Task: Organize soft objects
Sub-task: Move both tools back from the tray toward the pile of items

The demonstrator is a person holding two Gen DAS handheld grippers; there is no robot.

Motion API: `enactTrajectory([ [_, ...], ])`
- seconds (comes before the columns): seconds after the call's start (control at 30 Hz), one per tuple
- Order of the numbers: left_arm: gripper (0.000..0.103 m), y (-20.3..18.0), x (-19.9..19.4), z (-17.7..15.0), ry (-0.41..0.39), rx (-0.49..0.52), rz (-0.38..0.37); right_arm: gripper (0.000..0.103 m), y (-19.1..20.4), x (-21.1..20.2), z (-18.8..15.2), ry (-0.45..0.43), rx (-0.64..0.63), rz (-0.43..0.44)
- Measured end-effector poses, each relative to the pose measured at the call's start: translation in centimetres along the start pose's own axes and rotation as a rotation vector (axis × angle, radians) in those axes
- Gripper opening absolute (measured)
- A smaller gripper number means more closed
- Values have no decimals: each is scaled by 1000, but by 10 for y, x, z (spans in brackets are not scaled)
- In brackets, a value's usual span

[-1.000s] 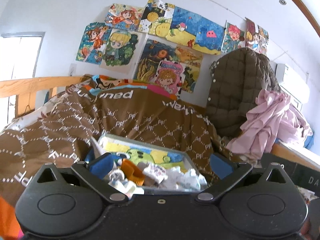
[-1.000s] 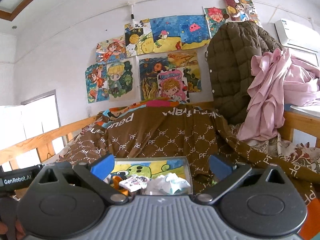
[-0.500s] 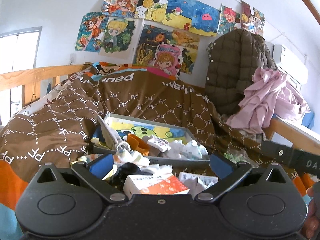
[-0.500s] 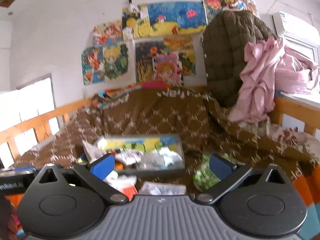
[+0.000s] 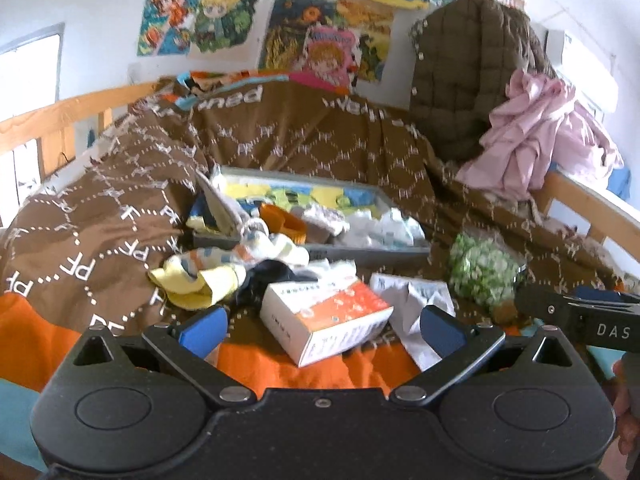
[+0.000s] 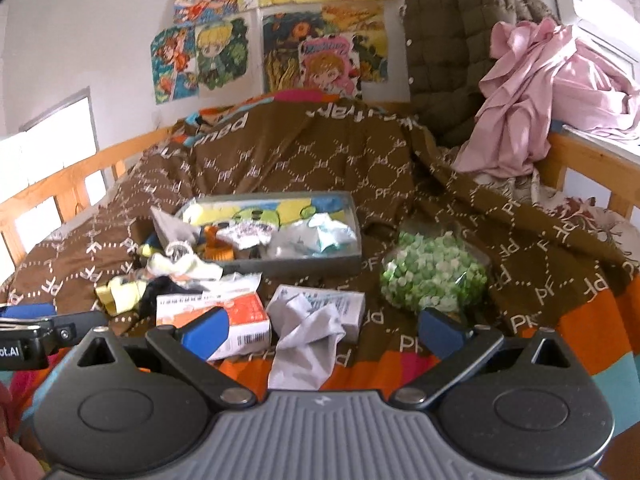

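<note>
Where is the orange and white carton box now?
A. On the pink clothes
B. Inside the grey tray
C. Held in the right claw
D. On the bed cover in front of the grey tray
D: the orange and white carton box lies on the bed cover, nearer to the camera than the grey tray, and both claws are open and empty.

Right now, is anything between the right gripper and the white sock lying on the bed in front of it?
Nothing visible. The right gripper is open, and the white sock lies crumpled on the bedspread directly between its fingers' line. The orange-and-white box sits beside the sock, to its left.
</note>
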State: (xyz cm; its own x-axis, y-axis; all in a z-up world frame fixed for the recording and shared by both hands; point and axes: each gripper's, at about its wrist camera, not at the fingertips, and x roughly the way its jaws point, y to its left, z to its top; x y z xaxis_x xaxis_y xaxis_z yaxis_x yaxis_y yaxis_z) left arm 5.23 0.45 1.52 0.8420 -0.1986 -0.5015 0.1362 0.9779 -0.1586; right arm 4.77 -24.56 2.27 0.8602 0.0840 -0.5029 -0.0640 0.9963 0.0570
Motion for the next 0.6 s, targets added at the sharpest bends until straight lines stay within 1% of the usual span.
enactTrajectory([
  [0.13,102,1,9,1,56,20,-14,103,4,14,-4,71,-13,14],
  [0.27,102,5,20,6,122,59,-34,103,4,25,-8,123,-6,30],
  [0.4,102,11,30,13,160,100,-47,103,6,34,-9,144,-4,49],
  [0.6,102,24,49,21,218,125,-92,103,14,50,-5,135,-33,73],
])
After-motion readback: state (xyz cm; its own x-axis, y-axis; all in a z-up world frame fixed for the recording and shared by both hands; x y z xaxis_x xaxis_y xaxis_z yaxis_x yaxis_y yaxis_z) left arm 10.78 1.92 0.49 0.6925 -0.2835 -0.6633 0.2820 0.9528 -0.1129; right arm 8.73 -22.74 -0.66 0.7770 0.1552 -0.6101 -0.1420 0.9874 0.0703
